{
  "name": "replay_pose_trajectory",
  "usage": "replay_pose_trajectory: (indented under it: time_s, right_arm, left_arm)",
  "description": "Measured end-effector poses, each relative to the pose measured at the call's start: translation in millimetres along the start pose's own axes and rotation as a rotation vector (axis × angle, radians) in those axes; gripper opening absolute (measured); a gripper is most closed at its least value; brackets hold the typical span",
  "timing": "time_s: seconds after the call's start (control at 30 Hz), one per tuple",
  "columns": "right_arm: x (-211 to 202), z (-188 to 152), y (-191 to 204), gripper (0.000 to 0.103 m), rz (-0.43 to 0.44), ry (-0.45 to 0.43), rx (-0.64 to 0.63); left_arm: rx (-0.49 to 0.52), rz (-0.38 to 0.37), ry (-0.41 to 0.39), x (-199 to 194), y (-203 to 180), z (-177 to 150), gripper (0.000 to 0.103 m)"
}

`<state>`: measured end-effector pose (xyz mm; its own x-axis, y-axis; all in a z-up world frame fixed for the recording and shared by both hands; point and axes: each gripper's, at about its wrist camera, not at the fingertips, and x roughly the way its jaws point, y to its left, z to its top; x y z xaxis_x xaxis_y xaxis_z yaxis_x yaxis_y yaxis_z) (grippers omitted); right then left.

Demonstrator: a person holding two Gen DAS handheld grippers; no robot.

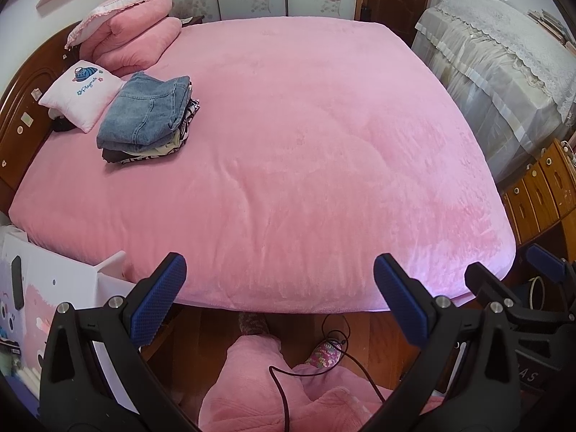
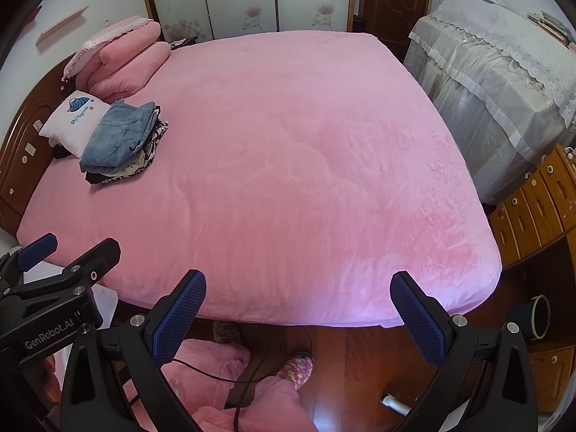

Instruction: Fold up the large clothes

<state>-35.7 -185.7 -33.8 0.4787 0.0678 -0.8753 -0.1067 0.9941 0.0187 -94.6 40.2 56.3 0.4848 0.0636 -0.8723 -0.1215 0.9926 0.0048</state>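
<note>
Pink bed | folded stack, lower garments mostly hidden | left gripper, right gripper jaws apart, empty

Bed lies ahead of left gripper. Clothes stack on it, far left; pillow just left of stack.

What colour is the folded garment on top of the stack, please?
Faded blue denim, clearest in the left wrist view.

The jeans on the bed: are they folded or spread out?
Folded. The jeans lie as a compact rectangle on top of a stack of clothes, layered edges showing.
</note>
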Motion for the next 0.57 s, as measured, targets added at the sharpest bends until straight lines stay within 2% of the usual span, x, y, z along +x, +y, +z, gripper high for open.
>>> replay_pose_trajectory:
  time_s: [0.57]
  right_arm:
    - [4.5,8.5,-8.4,0.103,0.002,0.007,0.007]
  left_arm:
    - [0.009,0.001,0.001,1.2,-2.6,4.3,0.103]
